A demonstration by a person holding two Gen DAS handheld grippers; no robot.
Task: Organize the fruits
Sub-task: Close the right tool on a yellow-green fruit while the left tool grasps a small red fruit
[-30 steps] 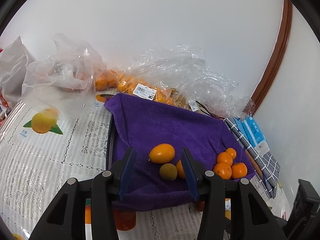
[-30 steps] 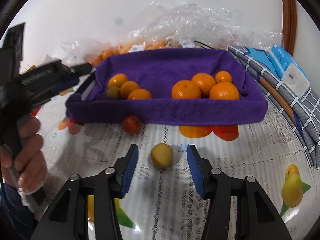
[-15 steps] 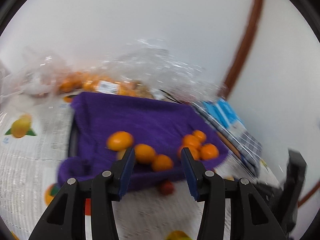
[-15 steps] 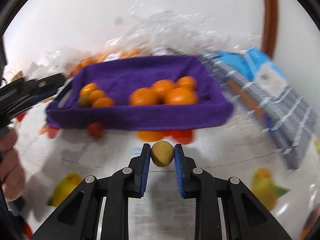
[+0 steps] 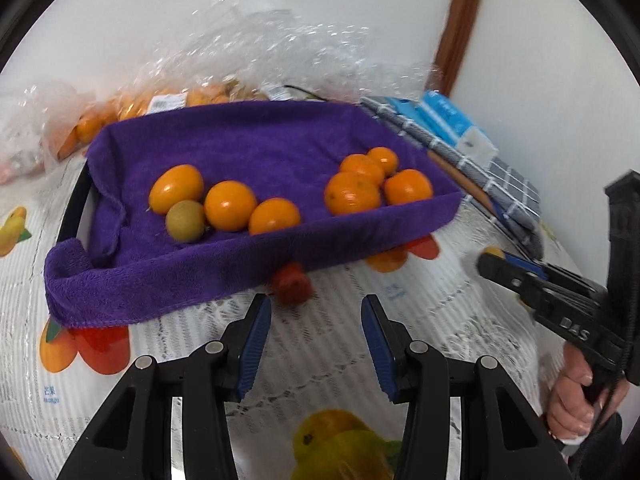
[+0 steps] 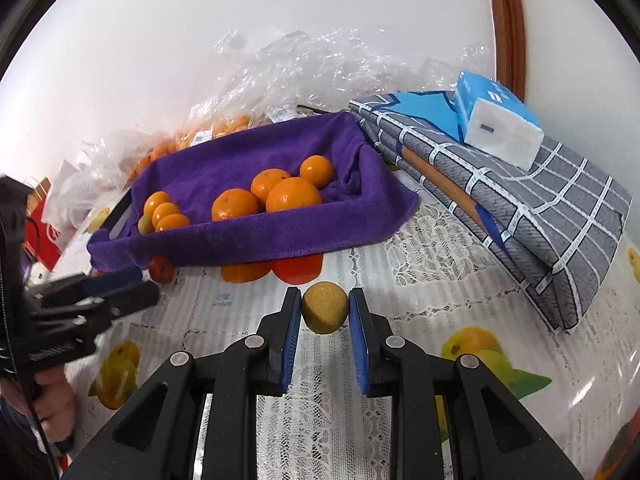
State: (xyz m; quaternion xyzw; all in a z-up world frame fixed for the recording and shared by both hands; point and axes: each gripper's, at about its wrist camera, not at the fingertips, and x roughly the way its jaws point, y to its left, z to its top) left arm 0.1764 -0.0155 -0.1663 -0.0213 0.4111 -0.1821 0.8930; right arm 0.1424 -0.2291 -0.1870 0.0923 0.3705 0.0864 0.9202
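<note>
A tray lined with a purple towel (image 5: 168,280) (image 6: 248,240) holds several oranges (image 5: 352,194) (image 6: 293,194) and one greenish-brown fruit (image 5: 185,220). A small red fruit (image 5: 293,283) (image 6: 161,269) lies on the tablecloth against the tray's front edge. My left gripper (image 5: 316,312) is open and empty, just in front of the red fruit. My right gripper (image 6: 324,308) is shut on a yellow-brown round fruit (image 6: 324,307) and holds it in front of the tray. The right gripper also shows in the left wrist view (image 5: 520,276).
Clear plastic bags of oranges (image 5: 132,108) (image 6: 208,132) lie behind the tray against the white wall. A folded grey checked cloth (image 6: 520,208) with a blue tissue pack (image 6: 496,120) lies right of the tray. A lace tablecloth with fruit prints (image 5: 320,360) covers the table.
My right gripper closed on the yellow-brown fruit and lifted it. My left gripper swung back from over the tray to the table in front of it, near the red fruit.
</note>
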